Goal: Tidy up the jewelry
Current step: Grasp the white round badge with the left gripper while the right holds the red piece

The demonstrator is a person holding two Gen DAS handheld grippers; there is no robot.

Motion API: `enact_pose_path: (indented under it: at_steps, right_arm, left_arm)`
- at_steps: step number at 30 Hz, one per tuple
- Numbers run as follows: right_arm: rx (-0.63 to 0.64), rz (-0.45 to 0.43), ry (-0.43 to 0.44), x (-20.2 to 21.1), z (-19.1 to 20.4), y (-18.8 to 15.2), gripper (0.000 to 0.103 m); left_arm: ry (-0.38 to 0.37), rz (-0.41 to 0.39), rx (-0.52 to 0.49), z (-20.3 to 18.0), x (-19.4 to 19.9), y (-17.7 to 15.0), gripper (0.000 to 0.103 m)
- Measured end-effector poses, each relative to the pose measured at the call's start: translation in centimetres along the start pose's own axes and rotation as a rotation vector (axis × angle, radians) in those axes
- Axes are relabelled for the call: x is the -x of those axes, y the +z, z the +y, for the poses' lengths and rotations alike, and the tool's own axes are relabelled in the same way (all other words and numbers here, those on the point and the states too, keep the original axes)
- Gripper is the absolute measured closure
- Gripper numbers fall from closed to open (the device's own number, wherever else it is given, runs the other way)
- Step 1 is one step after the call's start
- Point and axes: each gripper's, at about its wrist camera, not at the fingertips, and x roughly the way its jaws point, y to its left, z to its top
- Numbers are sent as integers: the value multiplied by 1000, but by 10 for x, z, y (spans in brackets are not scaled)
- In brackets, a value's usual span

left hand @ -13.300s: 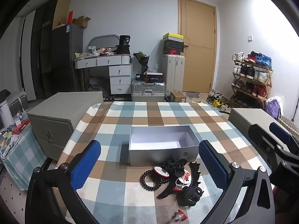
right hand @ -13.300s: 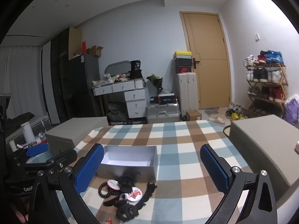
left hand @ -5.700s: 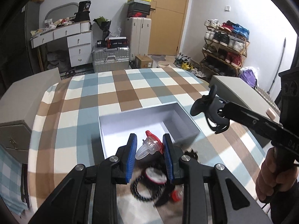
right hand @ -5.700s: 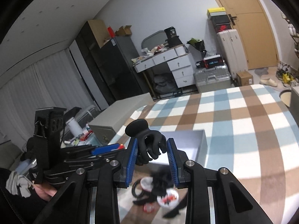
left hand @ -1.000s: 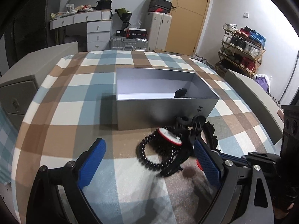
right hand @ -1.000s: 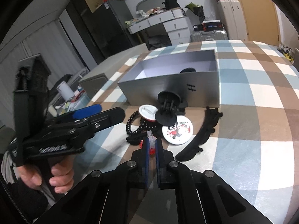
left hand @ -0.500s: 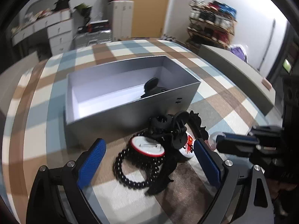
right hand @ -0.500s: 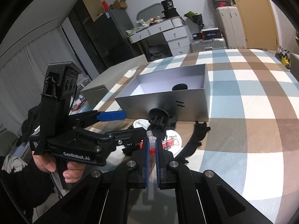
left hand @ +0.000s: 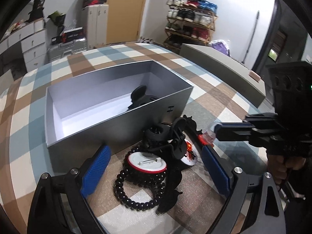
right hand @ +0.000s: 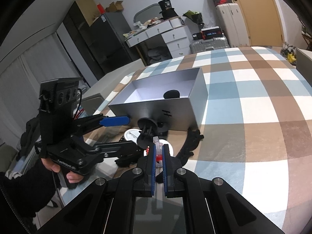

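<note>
A grey open box stands on the checked table, with a black claw clip inside; it also shows in the right wrist view. In front of it lies a pile: a black bead bracelet, a round white and red badge, and black hair clips. My left gripper is open and empty, low over the pile. My right gripper is shut on a small clear and red clip, held above the pile; it shows in the left wrist view too.
A grey cabinet stands beside the table on the right and another on the left. A shoe rack, suitcases and a white desk stand farther back. The checked tablecloth stretches right of the box.
My left gripper has moved closer over the pile, still open. My right gripper has lifted slightly with the clear and red clip held in it.
</note>
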Motion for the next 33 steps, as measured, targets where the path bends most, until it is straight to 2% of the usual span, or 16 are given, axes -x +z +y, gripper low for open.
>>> enact_pose_path:
  at_steps: [3,5,6,7,18,25,30,33]
  right_arm:
    - [-10,8,-4,-3,-2,0,98]
    - [-14,10,-4,-3,-2,0,98]
    - [-16,12,-3,-4,-3,-1,98]
    - [-17,13,-4,-4,-2,-1,98]
    - [-21,25,-10,-8,-4,-3,98]
    - [-25,23,-7,-8,-4,-4,98]
    - [-33,24,-5,-8,-6,-4,97]
    - [-33,27,-7,-9,-6,-4,97]
  left_arm:
    - [-11,16,-15,0,-6,0,33]
    - [-5,41,4,5,-10,1,41]
    - [-21,39,13,7,-9,0,49]
    - [-29,33,19,7,-8,1,51]
    - [-4,49,46,9,-3,-4,62]
    - [-18,45,79,14,1,-9,63]
    - [-23,38,58,12,3,-11,63]
    - [-9,34,33,9,4,-12,67]
